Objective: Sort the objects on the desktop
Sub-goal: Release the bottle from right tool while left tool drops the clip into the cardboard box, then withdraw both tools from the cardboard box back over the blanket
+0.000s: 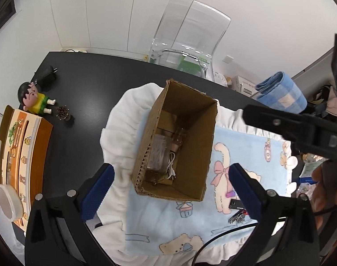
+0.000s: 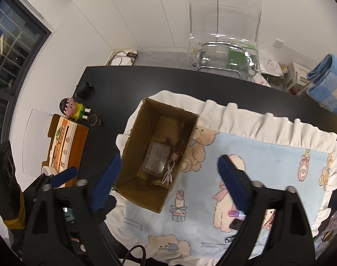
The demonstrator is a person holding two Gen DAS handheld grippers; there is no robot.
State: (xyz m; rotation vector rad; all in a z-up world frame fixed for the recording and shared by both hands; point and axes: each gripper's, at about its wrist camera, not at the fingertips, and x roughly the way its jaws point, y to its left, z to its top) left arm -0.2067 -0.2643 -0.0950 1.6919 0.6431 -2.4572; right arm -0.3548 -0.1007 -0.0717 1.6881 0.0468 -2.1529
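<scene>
Cardboard box [image 1: 179,146], brown, open-topped and upright, stands on the pale blue cartoon-print blanket with a white frilled border [image 1: 186,226] that covers the middle of my black surface [image 1: 79,84]. Inside it, on the bottom, lie a clear plastic packet [image 1: 157,155], a coiled white cable [image 1: 171,166] and a small brownish item I cannot identify.

My left hand-held gripper [image 1: 170,190] hovers above the near side of the box with its blue-padded fingers spread wide and nothing between them. My right hand-held gripper [image 2: 168,181] is likewise wide and empty, its left finger over the box's left wall and its right finger over the blanket.

On the blanket toward its near right corner sit several small things close together: a pink and purple tube [image 2: 234,214], a small black rectangular device [image 2: 236,224] and a metal nail clipper [image 1: 236,218], partly hidden behind the gripper fingers.

Along the left edge of the surface, off the blanket, lies a flat orange and cream printed carton [image 1: 22,155] with a roll of clear tape [image 1: 7,201] on its near end. Just beyond the carton stand a cartoon boy figurine in a yellow shirt [image 1: 34,98] and a small dark round ornament [image 1: 63,113]. A black power adapter [image 1: 46,75] rests near the far left corner. A transparent chair [image 2: 226,33] stands behind the far edge, and a rolled blue checked towel [image 1: 281,93] shows at the far right.
</scene>
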